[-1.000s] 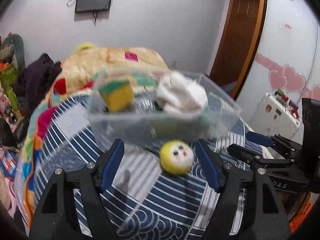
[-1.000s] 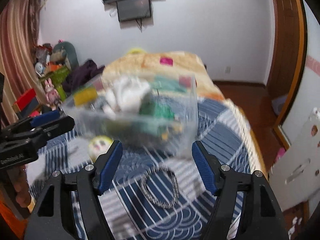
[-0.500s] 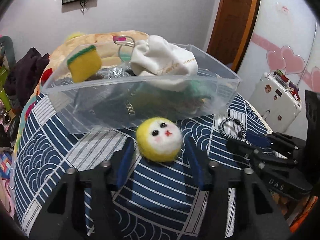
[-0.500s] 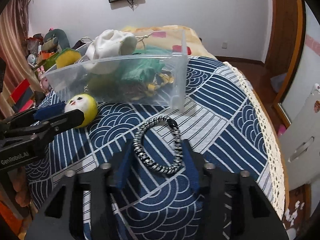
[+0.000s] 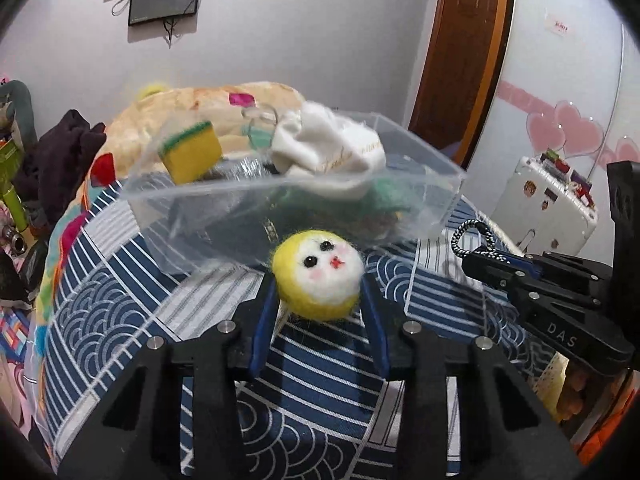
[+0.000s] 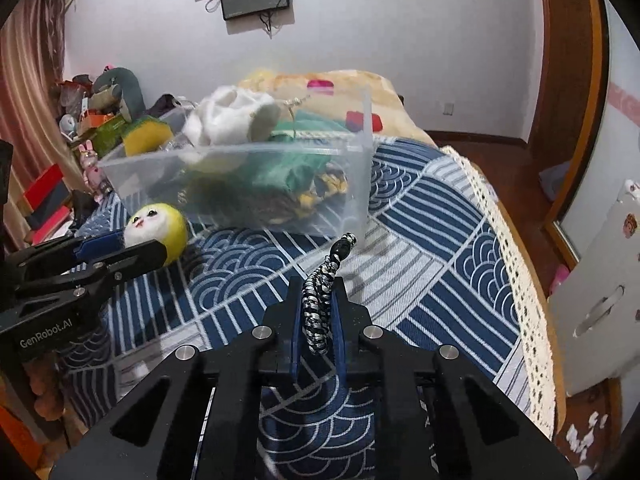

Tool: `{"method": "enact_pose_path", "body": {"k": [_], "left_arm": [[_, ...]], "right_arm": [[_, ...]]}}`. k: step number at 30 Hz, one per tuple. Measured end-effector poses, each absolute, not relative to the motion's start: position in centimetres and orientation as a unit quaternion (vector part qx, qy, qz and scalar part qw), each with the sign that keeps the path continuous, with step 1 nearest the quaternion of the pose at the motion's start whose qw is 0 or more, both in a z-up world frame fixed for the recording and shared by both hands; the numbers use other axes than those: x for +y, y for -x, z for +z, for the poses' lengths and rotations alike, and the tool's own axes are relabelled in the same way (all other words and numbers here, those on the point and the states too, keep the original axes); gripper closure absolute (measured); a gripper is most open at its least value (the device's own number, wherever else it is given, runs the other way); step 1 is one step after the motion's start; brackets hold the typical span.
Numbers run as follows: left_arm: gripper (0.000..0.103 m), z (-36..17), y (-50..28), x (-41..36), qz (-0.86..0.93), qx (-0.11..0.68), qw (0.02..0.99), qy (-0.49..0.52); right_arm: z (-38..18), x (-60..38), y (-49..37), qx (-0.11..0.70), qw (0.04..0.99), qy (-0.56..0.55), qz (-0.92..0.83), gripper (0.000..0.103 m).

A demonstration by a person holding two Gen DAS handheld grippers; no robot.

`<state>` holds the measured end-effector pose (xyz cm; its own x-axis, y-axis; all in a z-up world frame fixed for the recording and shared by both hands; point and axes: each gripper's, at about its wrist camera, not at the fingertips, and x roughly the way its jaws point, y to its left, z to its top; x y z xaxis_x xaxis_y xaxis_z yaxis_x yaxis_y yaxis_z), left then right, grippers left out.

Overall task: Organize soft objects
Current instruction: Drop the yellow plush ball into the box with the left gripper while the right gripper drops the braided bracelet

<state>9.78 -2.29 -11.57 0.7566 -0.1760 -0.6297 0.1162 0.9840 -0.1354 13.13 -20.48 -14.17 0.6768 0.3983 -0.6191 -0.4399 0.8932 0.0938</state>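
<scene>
Blue-and-white patterned bedspread (image 5: 120, 312) underneath everything, flat and bare in the near half. On the right, ends at a lace edge (image 6: 516, 280), with wooden floor (image 6: 520, 172) beyond and a white suitcase (image 5: 552, 200) standing further right. On the left, falls away toward a heap of toys and boxes (image 6: 100, 112) by the curtain. Far half taken up by a clear plastic bin (image 5: 224, 216), long wall facing the grippers, filled above its rim: yellow sponge (image 5: 192, 152) at the far left, white cloth (image 5: 332, 152) heaped in the middle, green cloth (image 6: 288, 164) lower down toward the right. Open strip of bedspread between the bin's near wall and both grippers.

Left gripper (image 5: 319, 280): jaws just been closing, now narrowed onto a yellow felt ball (image 5: 319, 274) with a white face. Blue pads pressing the ball's left and right sides. Ball just near of the bin's long wall, face toward the camera; whether lifted off the bedspread, cannot tell.

Right gripper (image 6: 318, 286): jaws just been closing, now almost together, pinching a black-and-white braided bracelet (image 6: 320, 304). Squeezed flat between the pads, free end sticking up past the fingertips toward the bin's near right corner. Grippers side by side and apart, ball to the left of the bracelet.
</scene>
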Motion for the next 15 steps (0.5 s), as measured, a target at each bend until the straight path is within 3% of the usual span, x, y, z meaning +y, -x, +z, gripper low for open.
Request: {"method": "enact_pose_path", "body": {"k": [15], "left_arm": [[0.062, -5.7, -11.6, 0.2, -0.053, 0.271, 0.960, 0.049]], "right_arm": [[-7.6, -19.0, -13.8, 0.233, 0.942, 0.033, 0.240, 0.091]]}}
